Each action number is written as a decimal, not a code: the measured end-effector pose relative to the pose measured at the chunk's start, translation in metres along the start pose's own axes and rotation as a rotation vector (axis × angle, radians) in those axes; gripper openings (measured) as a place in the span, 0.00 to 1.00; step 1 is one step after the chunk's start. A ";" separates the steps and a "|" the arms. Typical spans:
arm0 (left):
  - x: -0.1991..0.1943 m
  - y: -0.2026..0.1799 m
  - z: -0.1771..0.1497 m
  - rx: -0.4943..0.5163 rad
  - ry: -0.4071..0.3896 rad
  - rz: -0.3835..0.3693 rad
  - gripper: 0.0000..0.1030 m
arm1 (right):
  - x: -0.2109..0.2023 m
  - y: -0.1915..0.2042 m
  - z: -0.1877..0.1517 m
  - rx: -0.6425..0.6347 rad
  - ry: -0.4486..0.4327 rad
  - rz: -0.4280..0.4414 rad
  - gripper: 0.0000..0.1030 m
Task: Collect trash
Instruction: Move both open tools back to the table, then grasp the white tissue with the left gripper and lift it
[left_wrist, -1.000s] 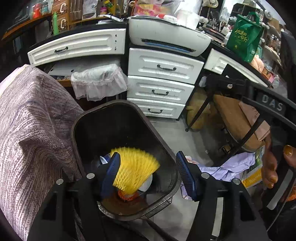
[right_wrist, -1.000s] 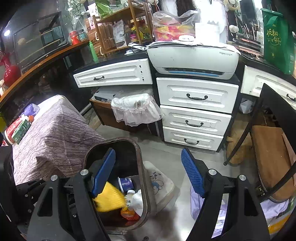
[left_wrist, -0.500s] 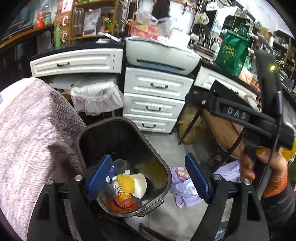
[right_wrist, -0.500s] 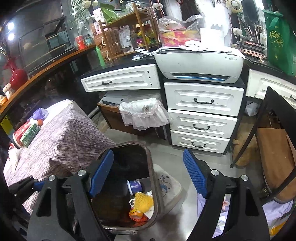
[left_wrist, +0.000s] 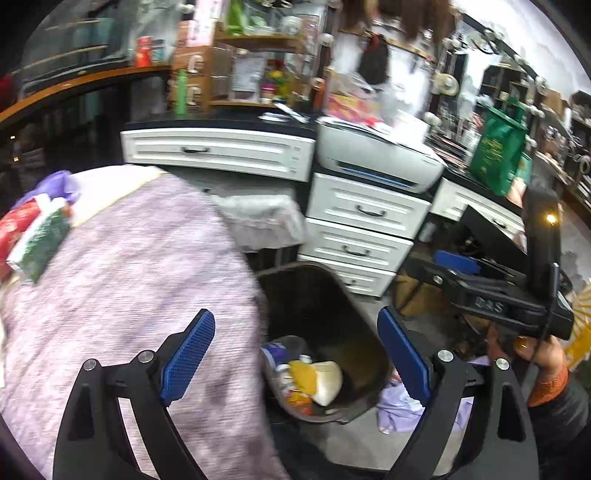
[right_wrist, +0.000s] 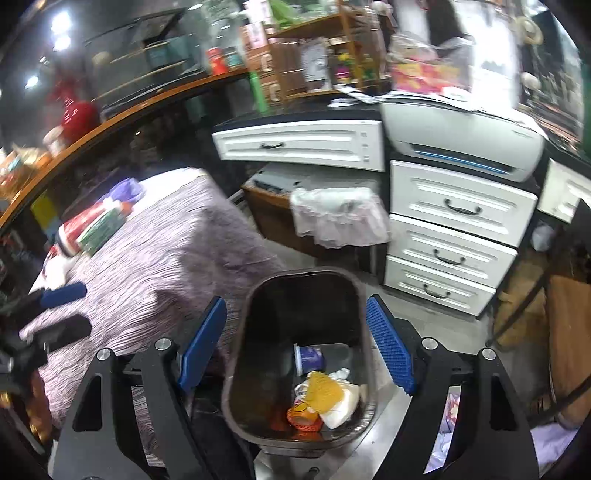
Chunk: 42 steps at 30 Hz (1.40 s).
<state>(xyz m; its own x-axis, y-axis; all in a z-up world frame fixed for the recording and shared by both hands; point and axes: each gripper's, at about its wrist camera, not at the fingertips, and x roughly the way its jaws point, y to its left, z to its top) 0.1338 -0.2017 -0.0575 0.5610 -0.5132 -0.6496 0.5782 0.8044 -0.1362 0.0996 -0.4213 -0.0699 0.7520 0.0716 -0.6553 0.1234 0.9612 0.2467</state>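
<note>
I am holding my left gripper (left_wrist: 295, 354) and right gripper (right_wrist: 295, 343) spread wide with nothing between their pads, both hanging above the dark trash bin (right_wrist: 255, 314). Lying at its bottom: 1 yellow mesh wad (right_wrist: 323, 393), 1 purple cup (right_wrist: 309, 359), 1 orange can (right_wrist: 303, 417).

Bin (right_wrist: 240, 350) on floor, right of draped table (right_wrist: 166, 258); trash (right_wrist: 325, 395) in bin; drawers (right_wrist: 450, 229) behind; printer (right_wrist: 461, 133) atop drawers.
</note>
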 end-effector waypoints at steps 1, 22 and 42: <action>-0.004 0.007 0.000 -0.005 -0.006 0.014 0.86 | 0.001 0.007 0.000 -0.013 0.004 0.012 0.75; -0.090 0.161 -0.025 -0.142 -0.052 0.322 0.90 | 0.026 0.145 0.023 -0.158 0.053 0.241 0.75; -0.054 0.269 -0.037 -0.319 0.158 0.581 0.77 | 0.051 0.241 0.038 -0.282 0.074 0.344 0.75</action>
<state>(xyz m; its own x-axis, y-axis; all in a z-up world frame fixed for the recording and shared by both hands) 0.2378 0.0536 -0.0869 0.6207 0.0596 -0.7818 -0.0074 0.9975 0.0701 0.1919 -0.1961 -0.0167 0.6688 0.4088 -0.6209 -0.3148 0.9124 0.2616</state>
